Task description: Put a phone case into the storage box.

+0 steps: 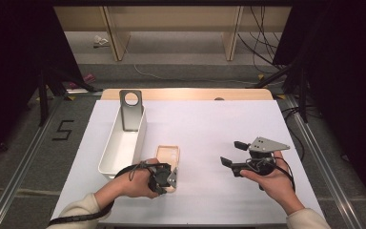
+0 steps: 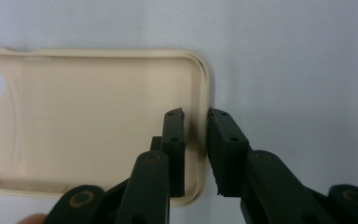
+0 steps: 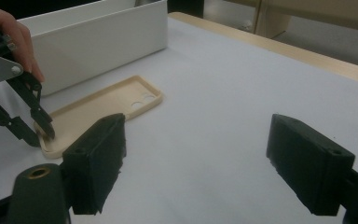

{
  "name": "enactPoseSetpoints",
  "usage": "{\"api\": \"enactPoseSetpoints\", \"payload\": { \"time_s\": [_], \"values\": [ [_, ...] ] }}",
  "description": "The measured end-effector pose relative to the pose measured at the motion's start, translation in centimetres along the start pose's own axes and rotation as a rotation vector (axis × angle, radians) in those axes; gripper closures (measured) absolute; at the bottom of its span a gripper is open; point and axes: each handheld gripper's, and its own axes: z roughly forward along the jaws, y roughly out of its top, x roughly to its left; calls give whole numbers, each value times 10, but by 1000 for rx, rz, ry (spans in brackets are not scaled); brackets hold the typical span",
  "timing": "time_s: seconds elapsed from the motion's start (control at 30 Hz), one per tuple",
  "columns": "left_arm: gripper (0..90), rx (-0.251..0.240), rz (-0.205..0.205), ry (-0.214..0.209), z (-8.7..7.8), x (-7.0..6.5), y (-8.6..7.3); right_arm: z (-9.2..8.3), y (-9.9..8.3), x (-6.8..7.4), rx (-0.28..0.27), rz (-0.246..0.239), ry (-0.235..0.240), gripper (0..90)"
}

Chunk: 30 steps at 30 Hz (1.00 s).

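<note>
The phone case [image 2: 93, 121] is plain cream. The bin [image 1: 116, 152] beside it is white, with a grey metal stand [image 1: 131, 112] inside. The table [image 1: 209, 133] is white with a light wood edge. Both grippers' fingers [image 2: 226, 149] are black.
</note>
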Motion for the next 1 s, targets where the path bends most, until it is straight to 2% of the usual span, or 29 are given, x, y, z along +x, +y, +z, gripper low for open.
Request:
{"api": "enactPoseSetpoints", "payload": {
  "time_s": [0.33,0.6,0.77,0.93,1.0],
  "values": [
    [844,-3,-7,-17,-1,-1,0,0,0,0,3,1,1,207],
    [865,1,-6,-10,-1,-2,1,0,0,0,-1,1,1,207],
    [868,-12,11,11,-6,-3,3,0,0,0,0,1,0,209],
    [870,-63,22,64,-16,-8,7,1,0,1,3,3,6,212],
    [872,-87,47,99,-22,-9,11,3,1,2,2,11,11,216]
  ]
}}
